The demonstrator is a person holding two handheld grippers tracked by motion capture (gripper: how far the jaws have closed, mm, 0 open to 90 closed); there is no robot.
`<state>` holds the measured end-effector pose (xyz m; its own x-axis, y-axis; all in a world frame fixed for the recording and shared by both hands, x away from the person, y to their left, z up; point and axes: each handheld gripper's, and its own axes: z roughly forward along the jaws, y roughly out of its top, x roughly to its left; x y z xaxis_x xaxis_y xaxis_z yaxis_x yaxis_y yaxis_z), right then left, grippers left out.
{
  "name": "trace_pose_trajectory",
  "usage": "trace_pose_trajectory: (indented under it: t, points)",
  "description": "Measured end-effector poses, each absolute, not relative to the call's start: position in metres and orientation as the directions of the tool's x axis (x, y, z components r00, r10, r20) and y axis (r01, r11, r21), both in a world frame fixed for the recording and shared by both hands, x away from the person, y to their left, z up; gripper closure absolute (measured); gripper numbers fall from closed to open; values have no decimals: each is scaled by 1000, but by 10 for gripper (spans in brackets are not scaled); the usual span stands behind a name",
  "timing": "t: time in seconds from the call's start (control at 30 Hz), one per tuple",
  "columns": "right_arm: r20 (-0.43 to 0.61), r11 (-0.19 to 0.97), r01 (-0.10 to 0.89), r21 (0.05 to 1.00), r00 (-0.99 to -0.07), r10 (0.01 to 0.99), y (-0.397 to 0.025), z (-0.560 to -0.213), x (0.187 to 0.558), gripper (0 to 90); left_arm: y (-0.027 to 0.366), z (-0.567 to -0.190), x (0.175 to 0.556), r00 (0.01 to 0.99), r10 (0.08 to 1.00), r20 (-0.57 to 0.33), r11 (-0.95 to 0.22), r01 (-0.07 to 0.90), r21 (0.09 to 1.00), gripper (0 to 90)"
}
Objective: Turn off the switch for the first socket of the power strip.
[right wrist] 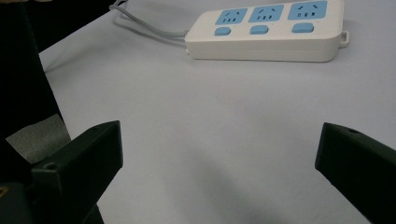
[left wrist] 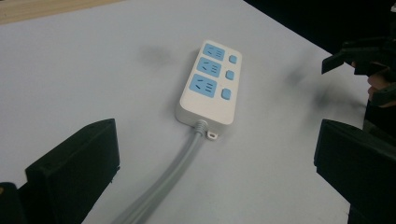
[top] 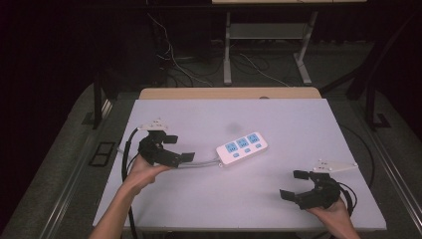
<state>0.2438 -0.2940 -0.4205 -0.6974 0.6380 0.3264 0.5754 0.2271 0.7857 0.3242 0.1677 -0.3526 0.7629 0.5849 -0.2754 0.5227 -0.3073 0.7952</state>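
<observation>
A white three-socket power strip (top: 242,148) lies flat near the centre of the white table (top: 298,124), its grey cord (top: 199,164) running toward eight o'clock. The left gripper (top: 178,148), at nine o'clock, straddles the cord, jaws spread and empty. The right gripper (top: 293,184), at four o'clock, is likewise released.

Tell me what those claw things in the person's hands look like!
Each hand holds a black gripper with two blocky, flat-faced jaws: the left gripper and the right gripper. Each carries a pale grey three-cornered plate on top, and a black cable trails back from each one. The person's forearms are bare, with no sleeves showing.
</observation>
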Motion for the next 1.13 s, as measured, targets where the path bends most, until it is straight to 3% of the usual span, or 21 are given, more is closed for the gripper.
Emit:
trace_pose_trajectory:
  t: [1.13]
  points:
    - [328,236,583,778,-696,639,-292,-423,244,6,176,-421,268,756,593,-277,-264,508,820,0]
